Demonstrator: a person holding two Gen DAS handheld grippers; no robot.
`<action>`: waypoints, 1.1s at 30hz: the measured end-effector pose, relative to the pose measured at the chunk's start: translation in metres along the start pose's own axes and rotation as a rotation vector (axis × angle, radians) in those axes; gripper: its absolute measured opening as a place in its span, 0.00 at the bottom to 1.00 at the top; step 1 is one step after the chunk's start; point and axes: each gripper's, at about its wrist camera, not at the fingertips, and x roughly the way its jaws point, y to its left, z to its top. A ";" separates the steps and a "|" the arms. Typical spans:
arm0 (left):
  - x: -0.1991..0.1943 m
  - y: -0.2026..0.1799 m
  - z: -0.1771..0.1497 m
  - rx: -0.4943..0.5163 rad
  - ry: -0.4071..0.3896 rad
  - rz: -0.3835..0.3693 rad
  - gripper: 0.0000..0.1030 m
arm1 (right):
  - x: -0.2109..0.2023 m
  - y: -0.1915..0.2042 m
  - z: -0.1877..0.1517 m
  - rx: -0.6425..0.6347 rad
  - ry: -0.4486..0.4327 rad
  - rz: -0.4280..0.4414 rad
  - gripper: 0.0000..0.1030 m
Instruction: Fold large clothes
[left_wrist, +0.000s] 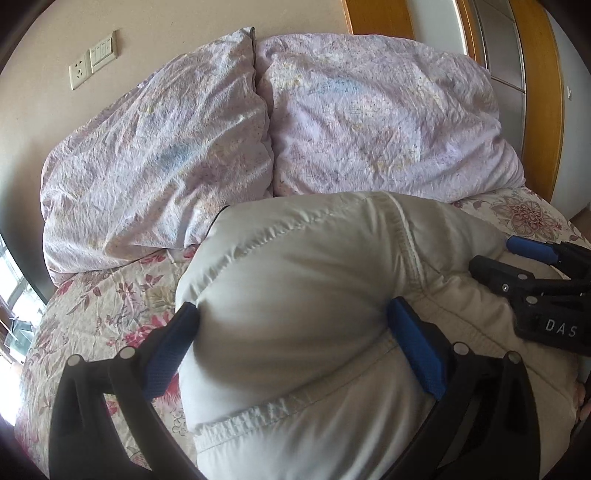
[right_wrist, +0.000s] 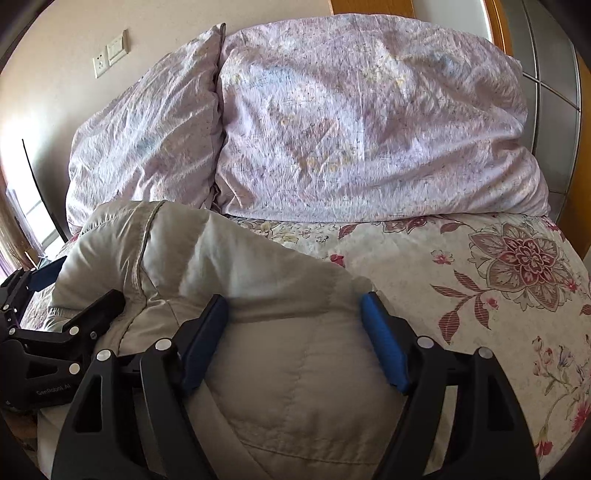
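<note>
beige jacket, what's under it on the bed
The beige jacket lies on the floral bedspread, which shows around it. Anything directly beneath is covered.

Black plastic left gripper (left_wrist: 291, 325) and right gripper (right_wrist: 293, 325), each with ribbed blue finger pads (left_wrist: 415, 350). Round silver pivot pins at linkage joints. White lettering "DAS" and "GenRobot AI" on the housings.

The padded jacket (left_wrist: 295, 295) runs off the bottom edge in both wrist views, so its full shape stays unknown. Its bulk hides the bedspread (right_wrist: 480, 295) beneath (and the pillows' (left_wrist: 258, 122) lower edges). The wall socket (right_wrist: 99, 65) is too small to read.
</note>
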 end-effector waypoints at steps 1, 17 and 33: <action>0.001 -0.001 -0.001 0.003 -0.002 0.006 0.98 | 0.001 -0.001 -0.001 0.003 0.004 0.003 0.75; 0.012 -0.005 -0.002 0.005 0.043 -0.004 0.98 | 0.013 -0.004 -0.001 -0.002 0.054 0.001 0.76; 0.018 -0.020 0.001 0.083 0.060 0.108 0.98 | 0.024 0.010 0.000 -0.089 0.092 -0.114 0.77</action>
